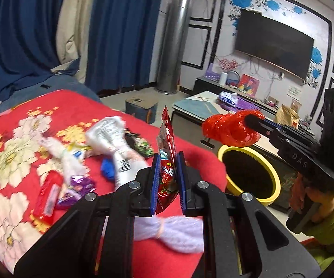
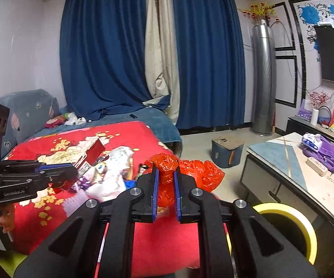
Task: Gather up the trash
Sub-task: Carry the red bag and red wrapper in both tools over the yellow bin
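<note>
- The left gripper (image 1: 168,173) is clamping its jaws on a red snack wrapper (image 1: 167,143), holding it upright above the red floral blanket (image 1: 16,162)
- The right gripper (image 2: 166,180) is pinching a crumpled red plastic bag (image 2: 190,169) between its closed jaws, just above the bin's rim in the left wrist view
- The yellow-rimmed bin (image 1: 248,173) is sitting beside the bed; its dark inside is showing no contents that can be made out
- Further off, a pile of wrappers (image 1: 106,136) is lying on the blanket, so most collecting appears to be remaining
</note>
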